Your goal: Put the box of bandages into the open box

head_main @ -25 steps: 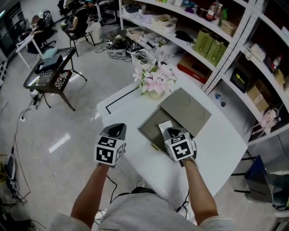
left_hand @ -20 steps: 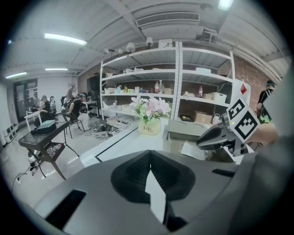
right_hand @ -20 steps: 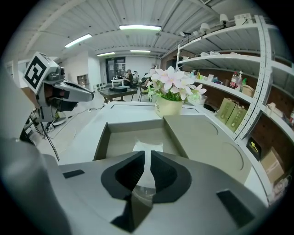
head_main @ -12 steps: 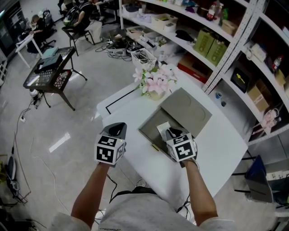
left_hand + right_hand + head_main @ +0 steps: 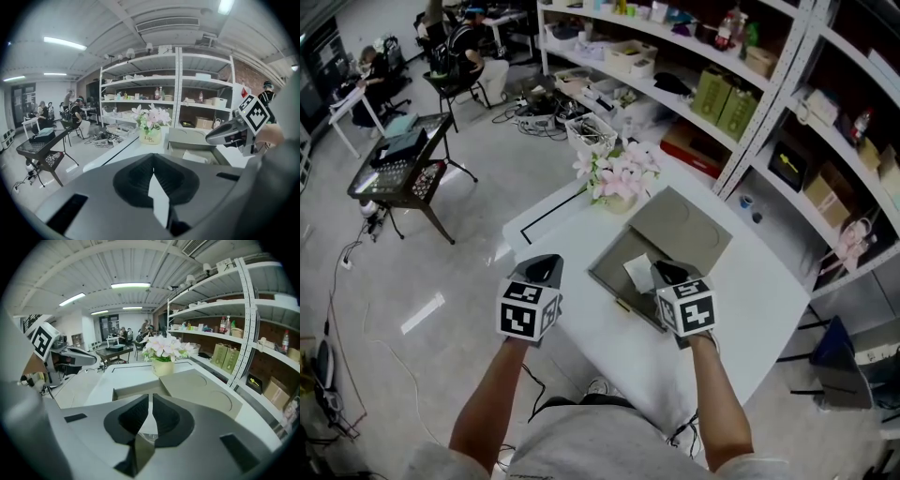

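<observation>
In left gripper view, bandage box (image 5: pixel 196 157) lies in open box (image 5: pixel 192 144).

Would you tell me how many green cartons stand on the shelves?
2. The left green carton and the right green carton stand side by side on one shelf, beyond the flowers. Others may be hidden.

Glossy grey floor (image 5: pixel 403 272), metal shelving (image 5: pixel 769 131)
</observation>
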The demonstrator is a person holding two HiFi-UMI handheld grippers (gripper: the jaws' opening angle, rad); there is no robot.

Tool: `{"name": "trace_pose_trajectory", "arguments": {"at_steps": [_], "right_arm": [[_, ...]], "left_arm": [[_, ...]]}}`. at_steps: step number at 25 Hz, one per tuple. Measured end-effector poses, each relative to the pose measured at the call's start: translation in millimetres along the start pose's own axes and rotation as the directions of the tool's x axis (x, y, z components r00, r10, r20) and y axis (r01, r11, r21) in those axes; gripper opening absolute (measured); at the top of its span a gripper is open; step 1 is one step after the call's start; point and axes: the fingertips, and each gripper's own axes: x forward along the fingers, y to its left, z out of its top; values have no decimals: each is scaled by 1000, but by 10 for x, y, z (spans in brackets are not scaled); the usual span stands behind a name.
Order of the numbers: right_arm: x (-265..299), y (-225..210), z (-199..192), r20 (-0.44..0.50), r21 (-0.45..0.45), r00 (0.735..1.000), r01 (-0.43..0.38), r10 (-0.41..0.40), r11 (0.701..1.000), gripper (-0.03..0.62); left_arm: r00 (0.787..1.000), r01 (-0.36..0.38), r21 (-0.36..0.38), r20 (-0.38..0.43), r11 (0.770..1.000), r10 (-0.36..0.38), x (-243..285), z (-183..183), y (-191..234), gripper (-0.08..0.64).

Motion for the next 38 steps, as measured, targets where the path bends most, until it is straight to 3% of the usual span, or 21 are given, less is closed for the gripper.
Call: {"name": "trace_pose_trajectory", "arguments": {"at_steps": [15, 21, 38], "right_arm": [[-957, 394, 391, 178, 82, 979, 90, -103, 993, 25], [-1257, 600, 401, 239, 110, 959, 129, -152, 986, 11], [-1825, 1127, 149, 303, 168, 916, 222, -264, 960, 3]], "left_arm": [[996, 61, 44, 68, 997, -64, -533, 164, -67, 3], [992, 84, 62, 90, 995, -89, -768, 124, -88, 3], [985, 113, 91, 122, 989, -124, -1403, -84, -119, 3]]}}
